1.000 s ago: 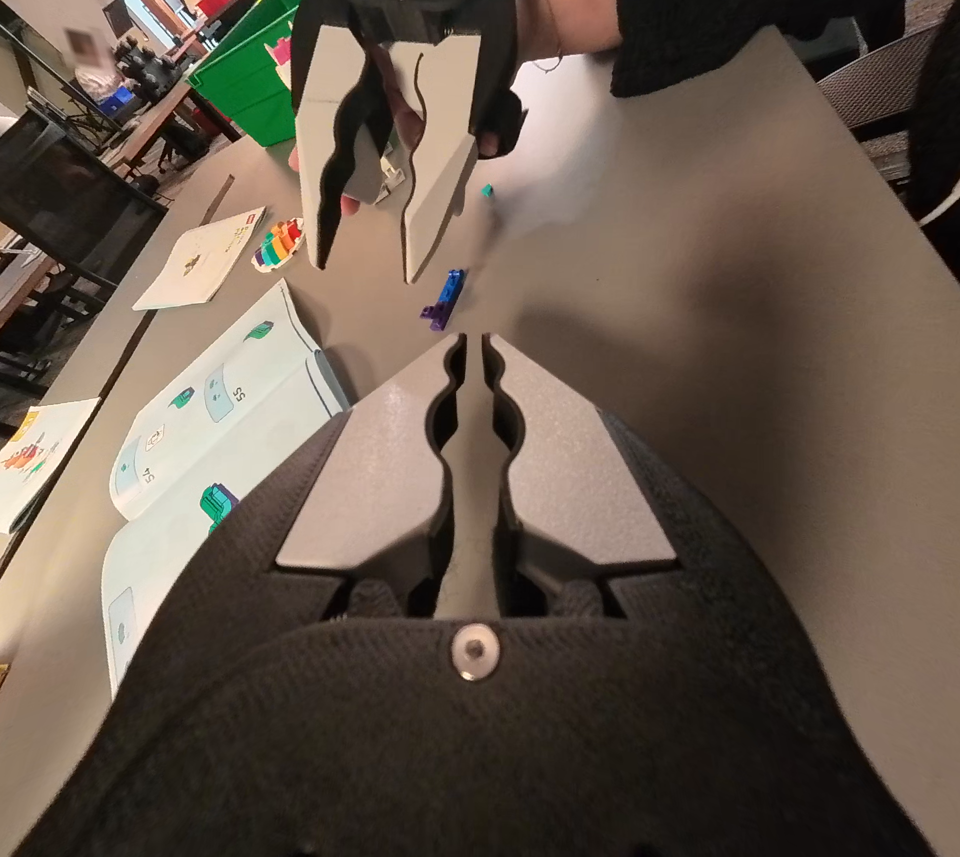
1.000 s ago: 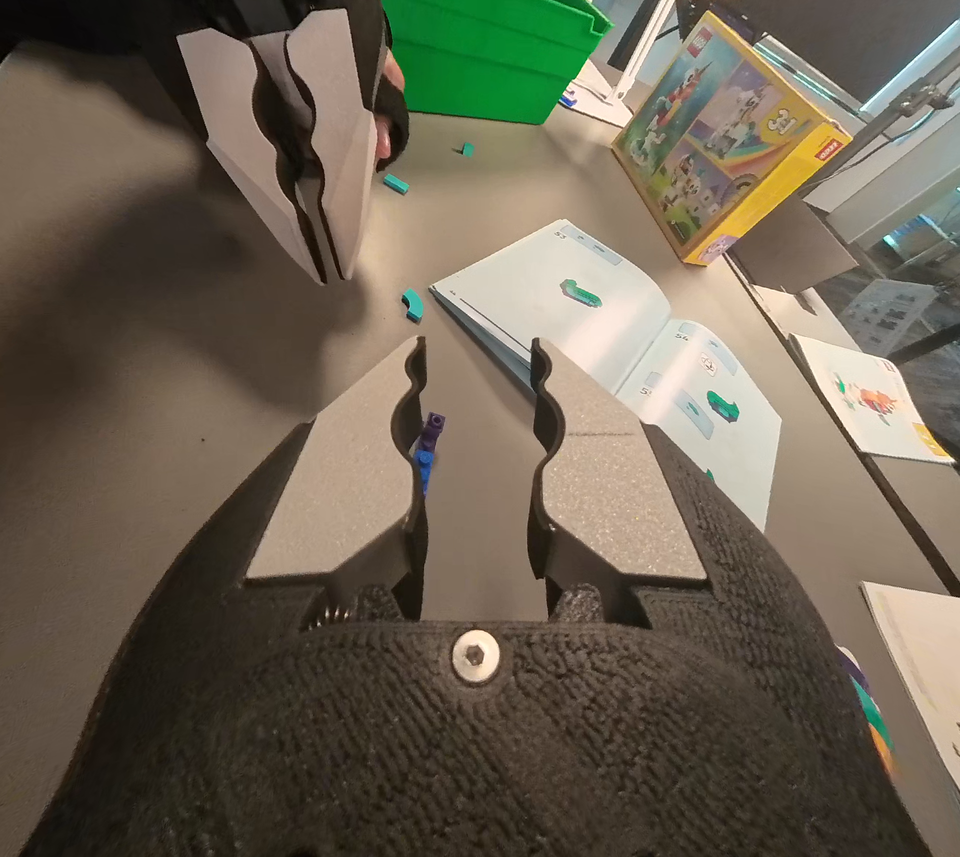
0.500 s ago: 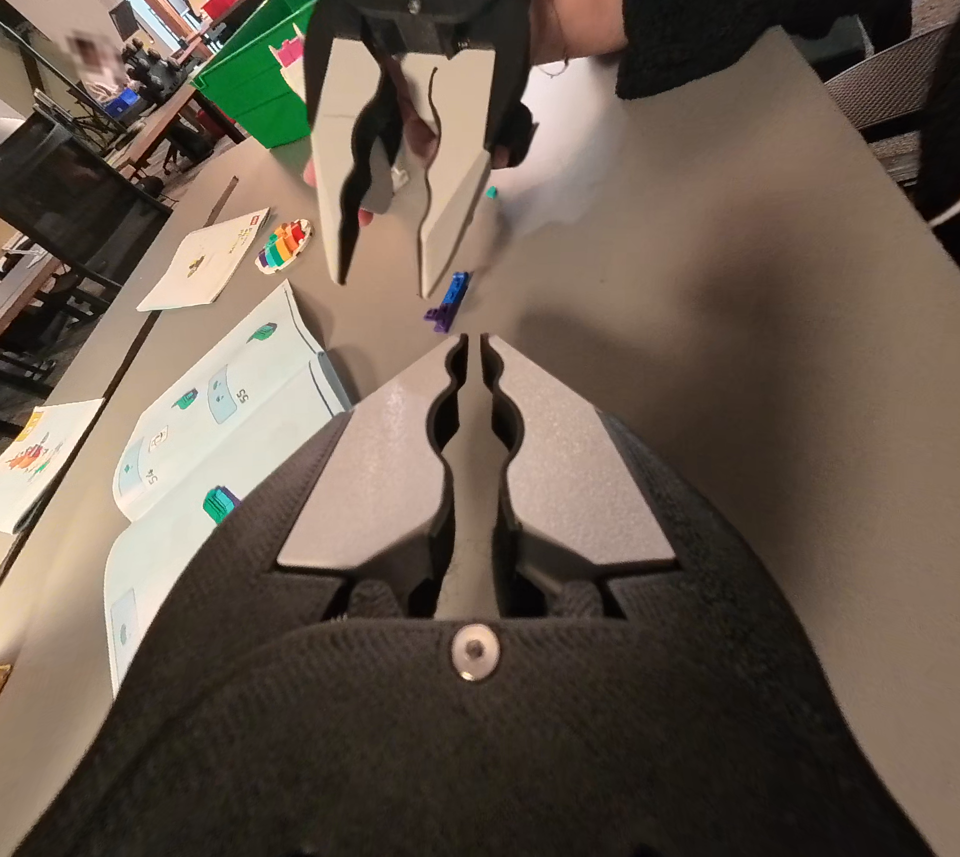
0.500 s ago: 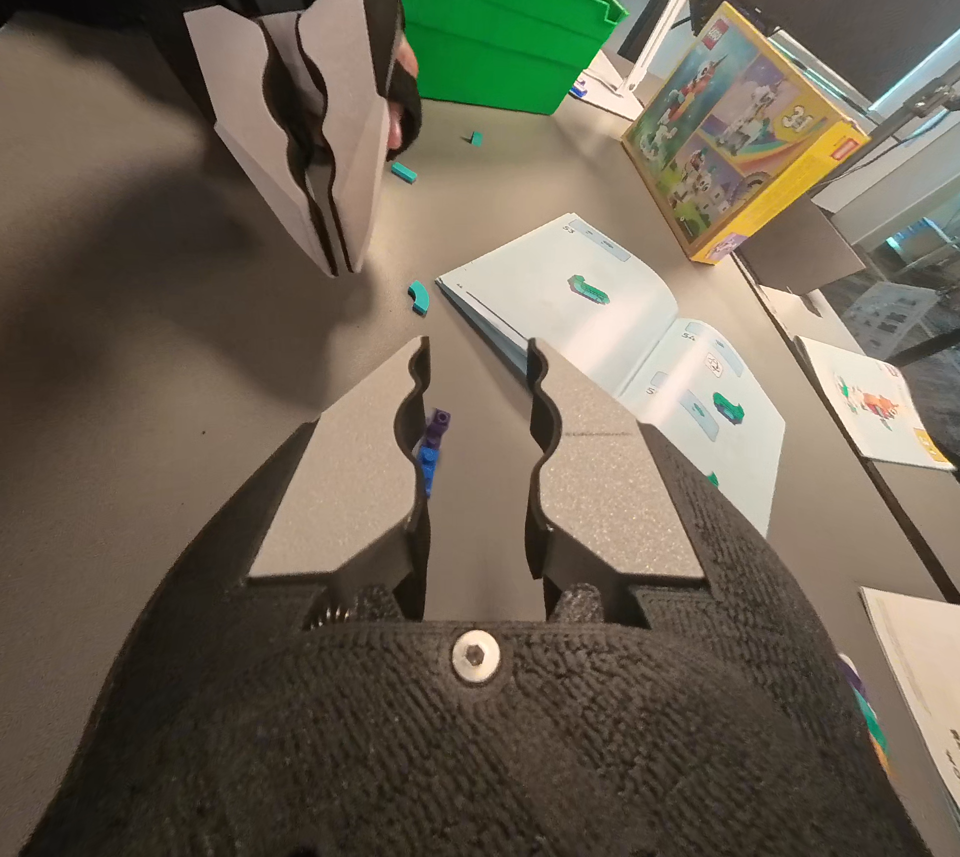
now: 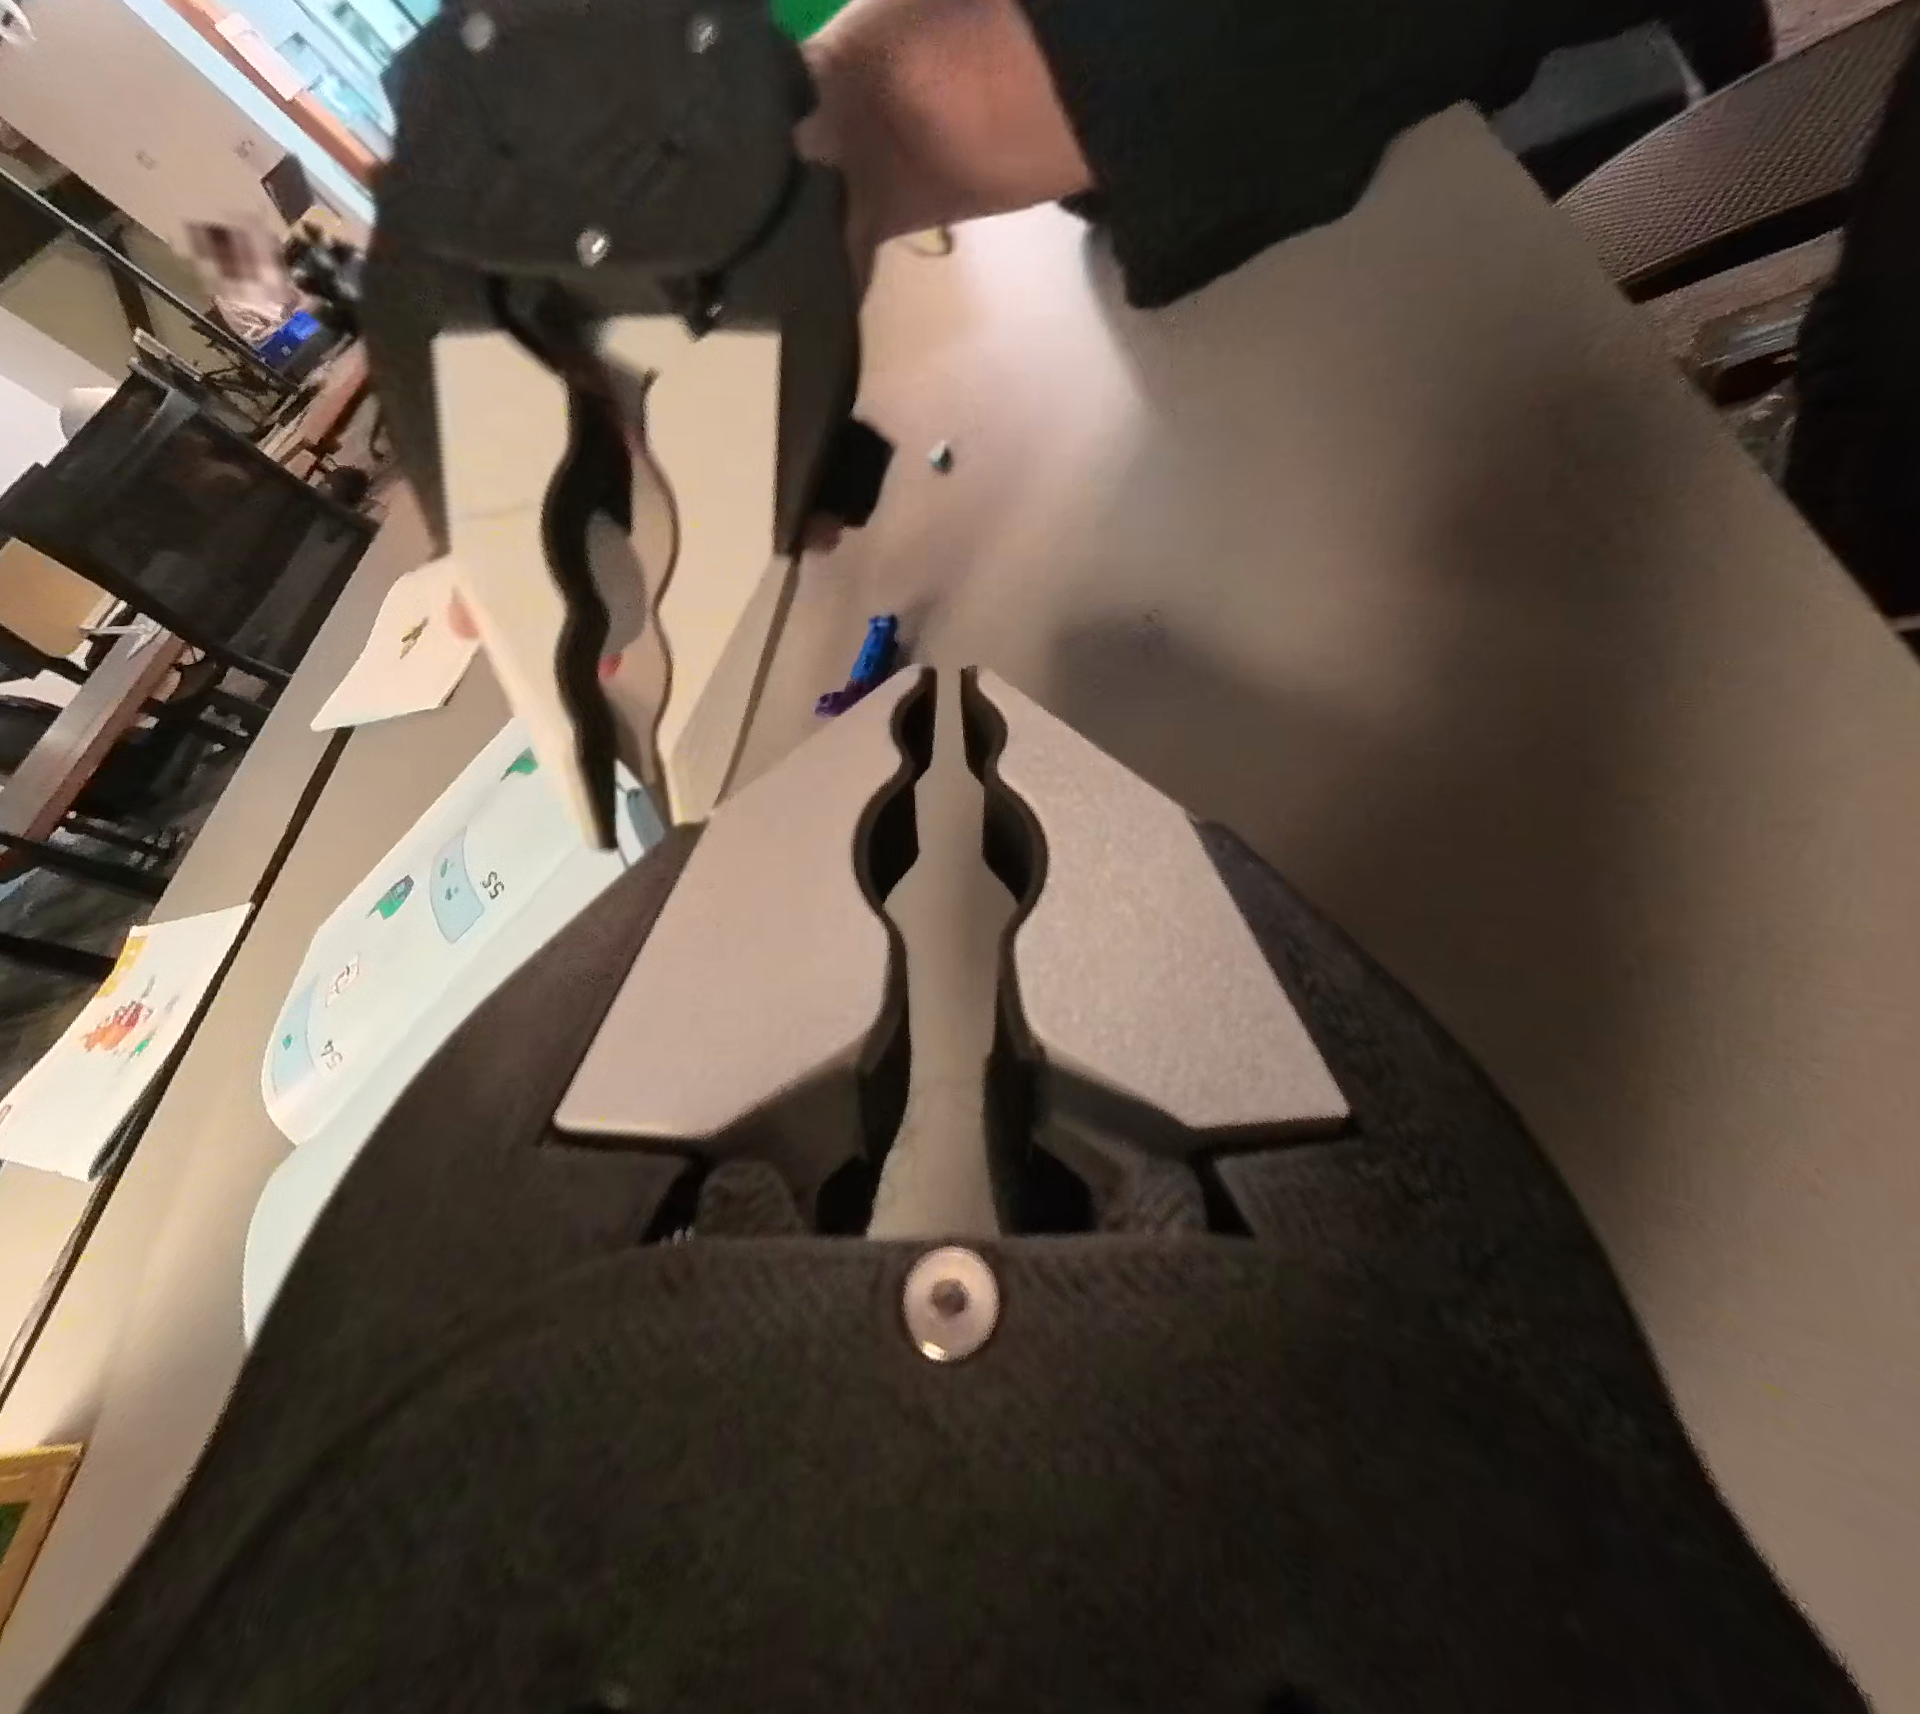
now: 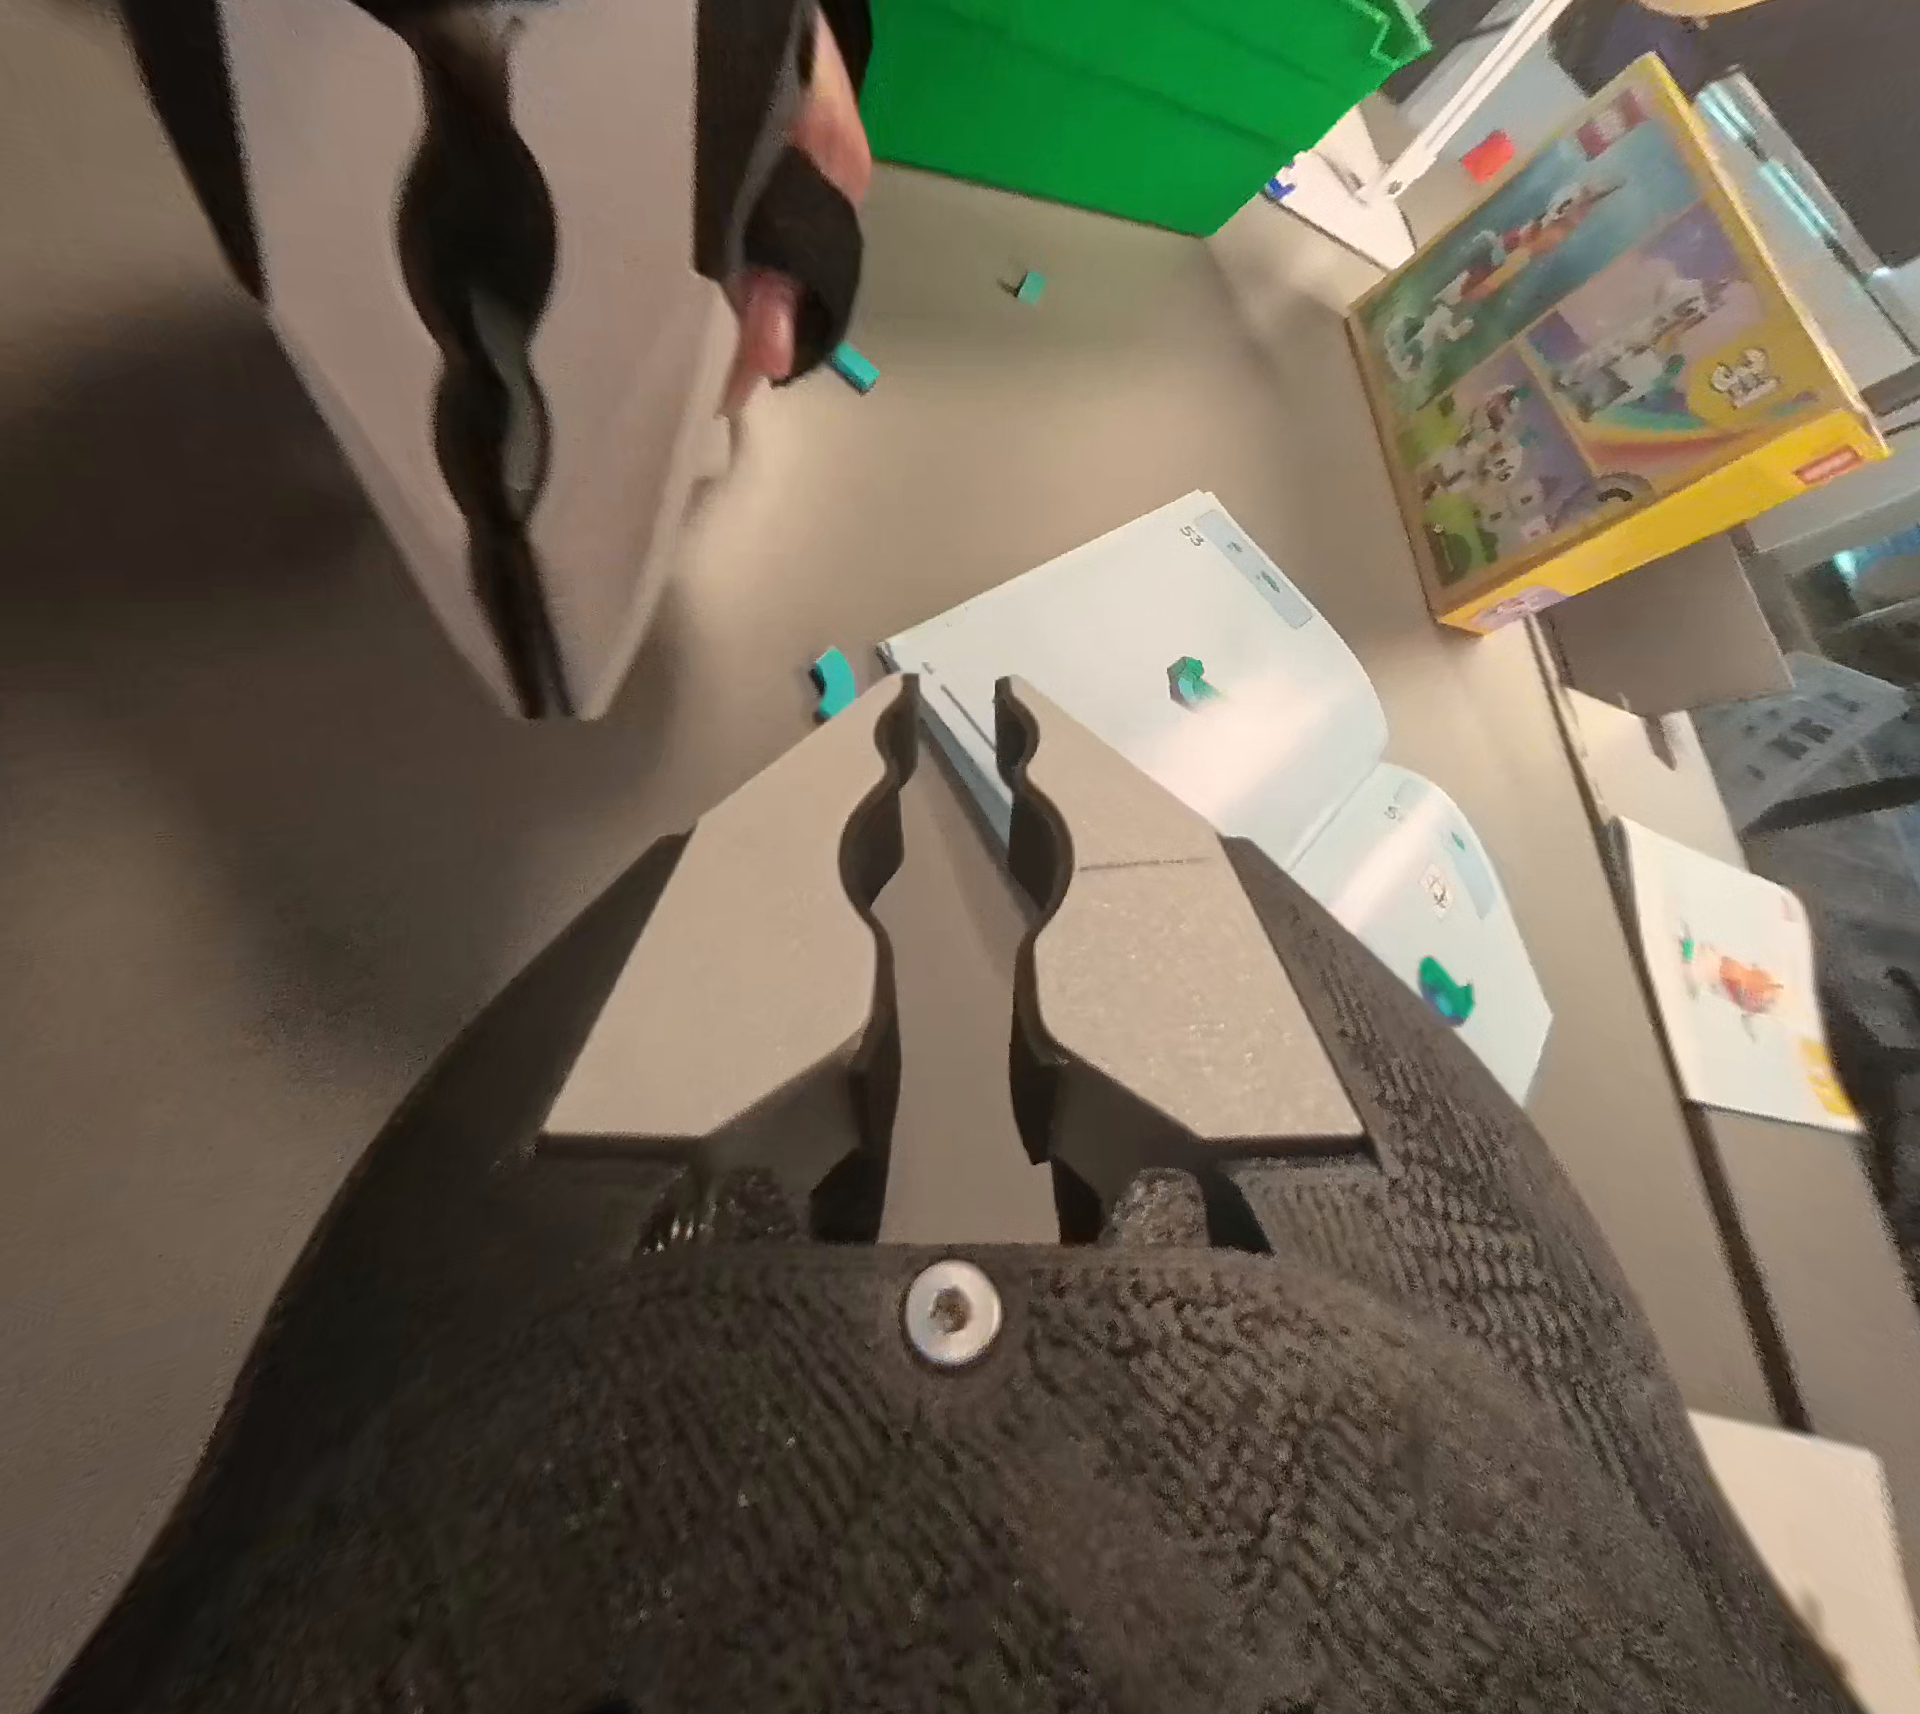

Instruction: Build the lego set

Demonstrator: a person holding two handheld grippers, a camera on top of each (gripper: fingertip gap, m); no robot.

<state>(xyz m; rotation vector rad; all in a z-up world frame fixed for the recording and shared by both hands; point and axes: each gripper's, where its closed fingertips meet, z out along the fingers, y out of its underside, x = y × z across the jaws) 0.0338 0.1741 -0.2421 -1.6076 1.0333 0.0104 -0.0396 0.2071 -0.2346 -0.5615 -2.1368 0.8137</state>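
**Two grippers nose to nose above a grey table, neither holding a brick**

Most of both views is the grey table [image 5: 1403,677], its far end cut off by your sleeve. Ahead of your right gripper [image 6: 956,688] and to its right stands a green bin [image 6: 1091,54], its top out of frame. Right of that lies the yellow-edged set box [image 6: 1621,376], blurred. The open instruction booklet [image 6: 1195,698] lies straight ahead of the right gripper, its near edge hidden behind the fingers. A smaller leaflet [image 6: 1745,989] lies further right.

Your right gripper's jaws stand a narrow gap apart, with bare table showing between them. Your left gripper [image 5: 945,677] is closed to a slit, its tips all but meeting, and grips nothing. Each points towards the other, tips near but apart.

The blue and purple lego piece [image 5: 868,667] lies on the table just beyond the left gripper's tips, a little to their left. The right wrist view does not show it. A curved teal piece [image 6: 831,682] lies just left of the right gripper's left fingertip, partly hidden by it. A teal brick [image 6: 854,369] lies further ahead, by your left hand's fingers, and a tiny teal piece [image 6: 1029,284] lies beyond it, too blurred to tell its shape.
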